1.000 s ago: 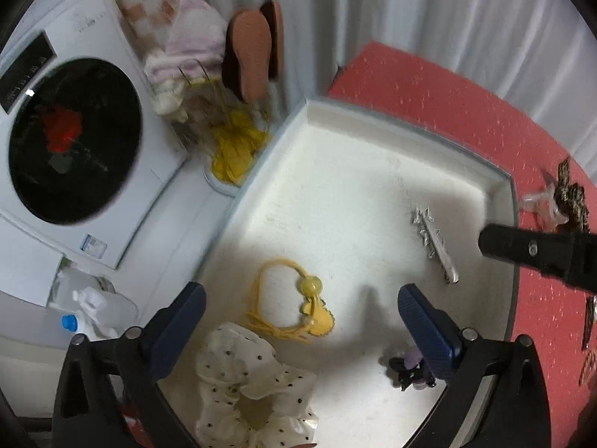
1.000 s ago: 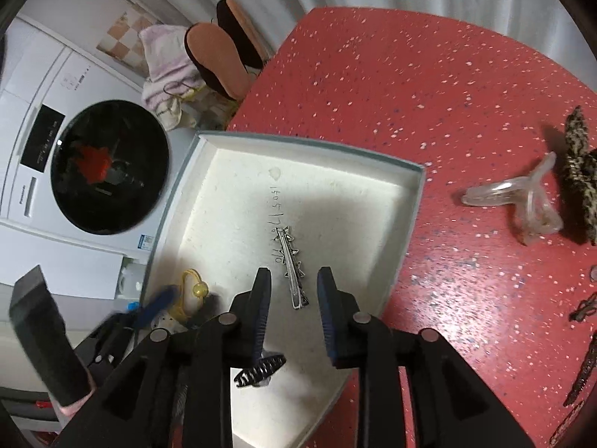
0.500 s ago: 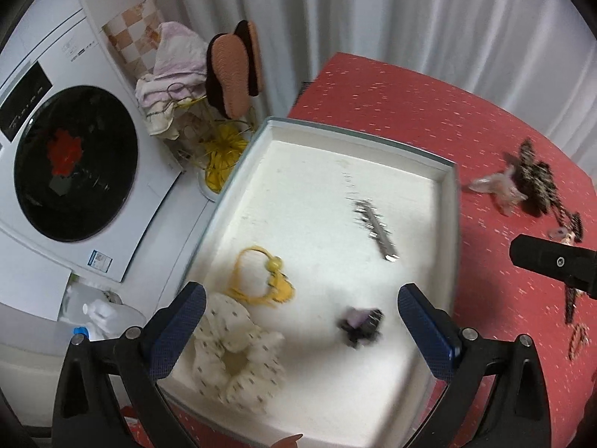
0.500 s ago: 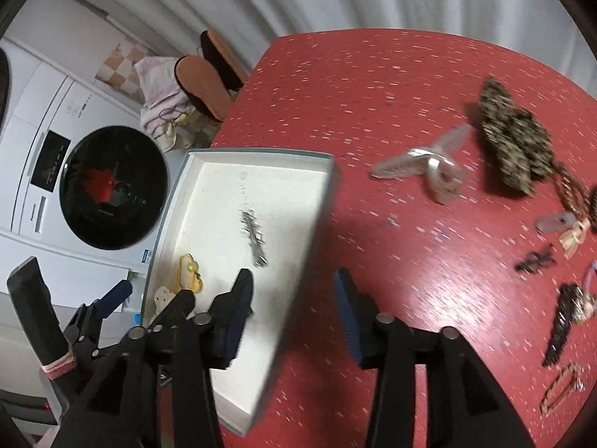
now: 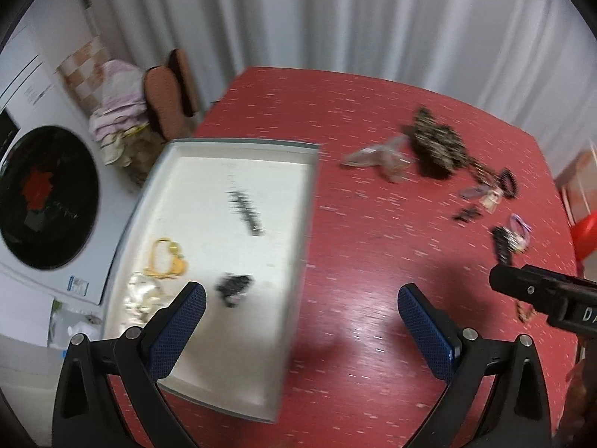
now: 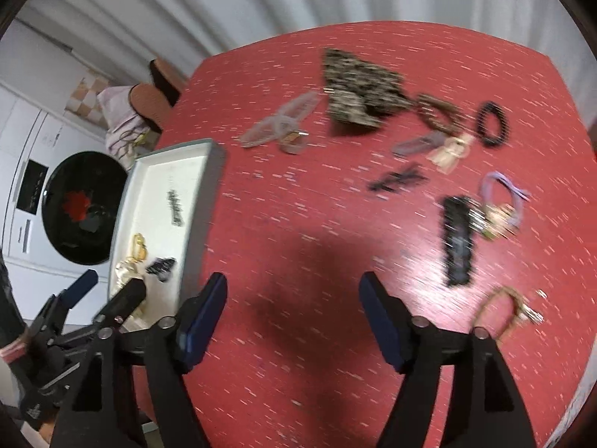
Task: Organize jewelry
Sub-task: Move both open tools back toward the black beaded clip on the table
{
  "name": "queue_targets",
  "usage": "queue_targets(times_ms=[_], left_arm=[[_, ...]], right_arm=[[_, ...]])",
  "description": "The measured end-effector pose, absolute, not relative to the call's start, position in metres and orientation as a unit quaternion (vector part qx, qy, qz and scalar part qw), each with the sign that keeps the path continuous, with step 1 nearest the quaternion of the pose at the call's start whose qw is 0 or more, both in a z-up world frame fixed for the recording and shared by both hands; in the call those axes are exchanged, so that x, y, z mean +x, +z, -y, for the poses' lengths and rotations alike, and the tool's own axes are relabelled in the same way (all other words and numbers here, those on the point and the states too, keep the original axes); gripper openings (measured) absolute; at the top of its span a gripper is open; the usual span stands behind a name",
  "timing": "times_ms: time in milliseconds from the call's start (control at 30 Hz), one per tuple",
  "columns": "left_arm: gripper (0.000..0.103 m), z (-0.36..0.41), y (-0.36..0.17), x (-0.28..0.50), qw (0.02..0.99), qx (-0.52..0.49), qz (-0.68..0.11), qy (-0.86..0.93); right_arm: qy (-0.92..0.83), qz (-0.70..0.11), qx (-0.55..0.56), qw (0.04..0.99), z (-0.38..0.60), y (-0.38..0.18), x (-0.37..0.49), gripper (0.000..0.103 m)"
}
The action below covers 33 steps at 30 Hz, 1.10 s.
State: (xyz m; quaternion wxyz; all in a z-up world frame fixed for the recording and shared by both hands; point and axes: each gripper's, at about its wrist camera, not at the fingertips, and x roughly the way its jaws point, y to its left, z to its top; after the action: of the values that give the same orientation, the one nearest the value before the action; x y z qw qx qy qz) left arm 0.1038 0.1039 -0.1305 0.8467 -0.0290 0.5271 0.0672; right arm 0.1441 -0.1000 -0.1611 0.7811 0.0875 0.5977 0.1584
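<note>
A white tray (image 5: 298, 224) (image 6: 203, 201) lies at the left of the red table. In it are a silver hair clip (image 5: 246, 212), a yellow hair tie (image 5: 164, 261), a dotted scrunchie (image 5: 140, 296) and a small dark claw clip (image 5: 233, 287). Loose on the table are a clear claw clip (image 6: 280, 125), a leopard bow (image 6: 358, 93), a black barrette (image 6: 457, 239), a purple hair tie (image 6: 502, 192) and a black bead bracelet (image 6: 492, 123). My left gripper (image 5: 302, 317) is open and empty above the tray's right edge. My right gripper (image 6: 293, 306) is open and empty above the bare table.
A washing machine (image 5: 41, 201) stands to the left of the table, with slippers (image 5: 168, 93) and laundry beside it. White curtains hang behind. A gold ring-shaped piece (image 6: 511, 306) lies near the table's right front. The views are motion-blurred.
Both grippers have pulled back and swung right, away from the tray. The right gripper has opened wide; the dark claw clip it was holding over the tray now lies in the tray.
</note>
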Motion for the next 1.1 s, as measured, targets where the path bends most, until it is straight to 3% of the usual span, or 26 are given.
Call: queue_targets(times_ms=[533, 1100], left_arm=[[0.103, 0.013, -0.163, 0.118, 0.822, -0.020, -0.569, -0.019], [0.103, 0.087, -0.207, 0.160, 0.806, -0.015, -0.589, -0.059]], right_arm=[[0.039, -0.612, 0.087, 0.785, 0.247, -0.186, 0.102, 0.080], [0.036, -0.609, 0.015, 0.792, 0.283, -0.216, 0.099, 0.077]])
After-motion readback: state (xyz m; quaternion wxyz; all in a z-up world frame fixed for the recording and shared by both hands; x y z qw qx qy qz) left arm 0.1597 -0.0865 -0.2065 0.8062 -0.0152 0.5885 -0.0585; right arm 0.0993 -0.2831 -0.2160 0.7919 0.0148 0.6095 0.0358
